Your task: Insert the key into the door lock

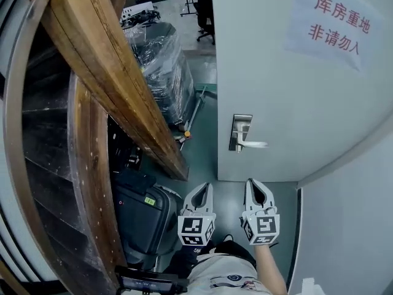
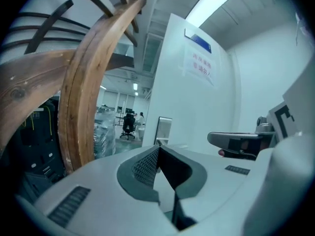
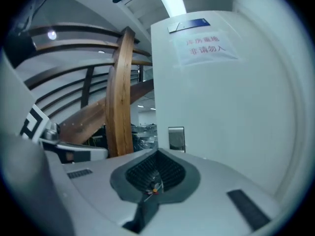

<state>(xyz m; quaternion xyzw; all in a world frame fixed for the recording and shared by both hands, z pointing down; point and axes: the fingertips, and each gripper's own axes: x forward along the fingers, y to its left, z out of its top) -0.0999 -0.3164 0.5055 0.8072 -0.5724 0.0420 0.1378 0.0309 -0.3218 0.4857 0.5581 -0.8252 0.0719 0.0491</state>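
Both tools hang in front of the white door [image 1: 295, 85], short of its lock plate [image 1: 241, 134] and lever handle [image 1: 253, 144], touching neither. Left tool [image 1: 205, 188] is clenched with nothing in it. Right tool [image 1: 250, 183] is clenched on a small orange-red item [image 3: 153, 189], too small to tell if it's the key.
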